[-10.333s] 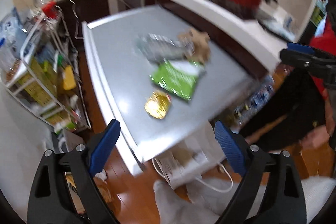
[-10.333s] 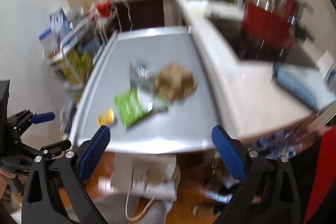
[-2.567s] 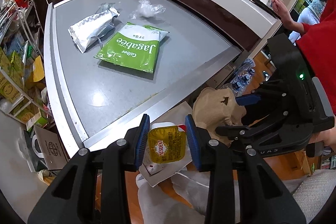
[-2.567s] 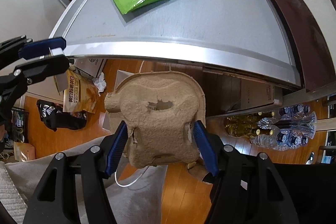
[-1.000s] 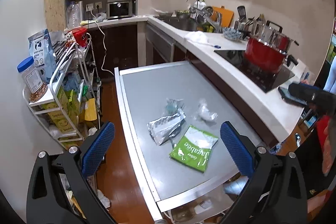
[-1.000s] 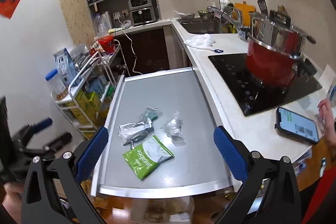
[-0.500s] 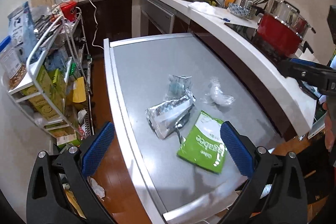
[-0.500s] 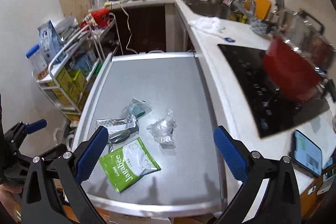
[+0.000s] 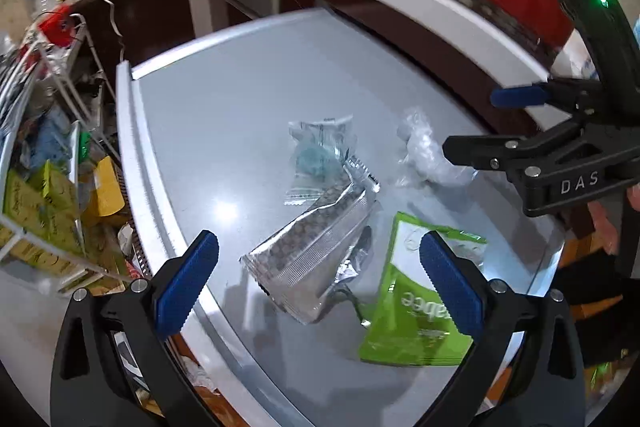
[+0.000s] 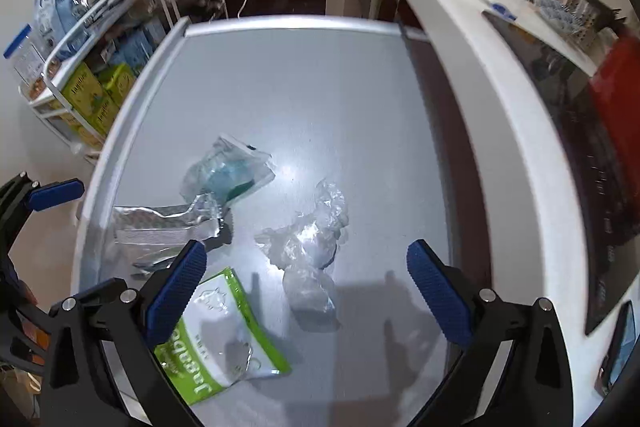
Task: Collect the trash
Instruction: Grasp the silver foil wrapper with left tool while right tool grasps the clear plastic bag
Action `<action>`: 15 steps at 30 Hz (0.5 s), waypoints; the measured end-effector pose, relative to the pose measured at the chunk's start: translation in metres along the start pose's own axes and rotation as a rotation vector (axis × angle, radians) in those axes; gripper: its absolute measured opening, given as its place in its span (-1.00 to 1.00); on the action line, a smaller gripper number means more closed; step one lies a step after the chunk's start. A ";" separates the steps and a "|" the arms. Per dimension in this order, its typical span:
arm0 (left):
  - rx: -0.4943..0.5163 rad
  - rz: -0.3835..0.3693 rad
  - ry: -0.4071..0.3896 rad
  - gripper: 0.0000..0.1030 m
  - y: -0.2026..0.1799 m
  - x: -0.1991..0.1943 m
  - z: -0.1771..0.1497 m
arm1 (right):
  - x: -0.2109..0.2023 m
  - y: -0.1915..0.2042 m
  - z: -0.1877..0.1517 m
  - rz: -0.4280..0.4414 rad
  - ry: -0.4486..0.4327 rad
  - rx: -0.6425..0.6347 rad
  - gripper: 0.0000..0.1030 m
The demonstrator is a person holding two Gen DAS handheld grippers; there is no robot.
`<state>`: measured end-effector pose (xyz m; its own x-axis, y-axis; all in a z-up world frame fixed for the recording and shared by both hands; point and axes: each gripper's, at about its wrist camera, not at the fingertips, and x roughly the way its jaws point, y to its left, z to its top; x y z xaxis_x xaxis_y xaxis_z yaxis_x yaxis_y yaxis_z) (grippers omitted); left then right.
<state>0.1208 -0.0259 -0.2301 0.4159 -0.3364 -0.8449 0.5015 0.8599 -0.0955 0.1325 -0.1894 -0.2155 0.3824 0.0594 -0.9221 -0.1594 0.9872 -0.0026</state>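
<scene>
Several pieces of trash lie on the grey table (image 9: 224, 115). A silver foil bag (image 9: 312, 251) lies in the middle, a clear wrapper with a blue-green lump (image 9: 320, 155) behind it, a green snack bag (image 9: 420, 311) at the front, and crumpled clear plastic (image 9: 424, 155) to the right. My left gripper (image 9: 316, 279) is open and empty, just above the foil bag. My right gripper (image 10: 308, 287) is open and empty over the crumpled plastic (image 10: 312, 247). The right wrist view also shows the foil bag (image 10: 164, 227), the green bag (image 10: 216, 335) and the clear wrapper (image 10: 228, 175).
A wire rack of boxes and packets (image 9: 44, 155) stands left of the table, also seen in the right wrist view (image 10: 84, 67). A white counter (image 10: 472, 67) with a black hob and a red pot (image 10: 616, 107) runs along the right. A phone (image 10: 620, 347) lies at the counter's near end.
Both open grippers have come down closer to the table. The left is now over the foil bag, the right over the crumpled plastic. The trash has not moved.
</scene>
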 end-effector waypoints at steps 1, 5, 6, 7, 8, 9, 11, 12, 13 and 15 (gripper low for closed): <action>0.005 -0.003 0.008 0.96 0.000 0.004 0.000 | 0.005 0.001 0.001 -0.002 0.008 -0.004 0.92; 0.035 -0.018 0.031 0.96 0.003 0.018 -0.002 | 0.022 0.001 0.005 -0.013 0.032 -0.009 0.91; 0.047 -0.016 0.036 0.96 0.002 0.020 -0.003 | 0.026 0.000 0.006 -0.008 0.041 -0.006 0.90; 0.063 -0.022 0.042 0.96 0.000 0.022 -0.003 | 0.028 0.000 0.007 0.000 0.043 -0.003 0.86; 0.073 -0.027 0.043 0.96 0.000 0.024 -0.004 | 0.029 0.000 0.008 0.008 0.045 -0.002 0.80; 0.088 -0.035 0.043 0.96 -0.001 0.024 -0.005 | 0.031 0.001 0.009 0.021 0.050 -0.004 0.71; 0.121 -0.035 0.036 0.96 -0.005 0.026 -0.005 | 0.037 0.002 0.010 0.030 0.064 -0.014 0.60; 0.137 -0.030 0.044 0.96 -0.007 0.028 -0.005 | 0.040 0.005 0.010 0.034 0.072 -0.024 0.51; 0.148 -0.028 0.054 0.96 -0.007 0.031 -0.006 | 0.043 0.007 0.010 0.036 0.080 -0.029 0.48; 0.152 -0.037 0.070 0.95 -0.007 0.035 -0.005 | 0.049 0.010 0.009 0.044 0.094 -0.032 0.35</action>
<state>0.1281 -0.0413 -0.2614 0.3434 -0.3348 -0.8775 0.6270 0.7773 -0.0512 0.1575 -0.1758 -0.2569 0.2879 0.0870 -0.9537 -0.2034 0.9787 0.0279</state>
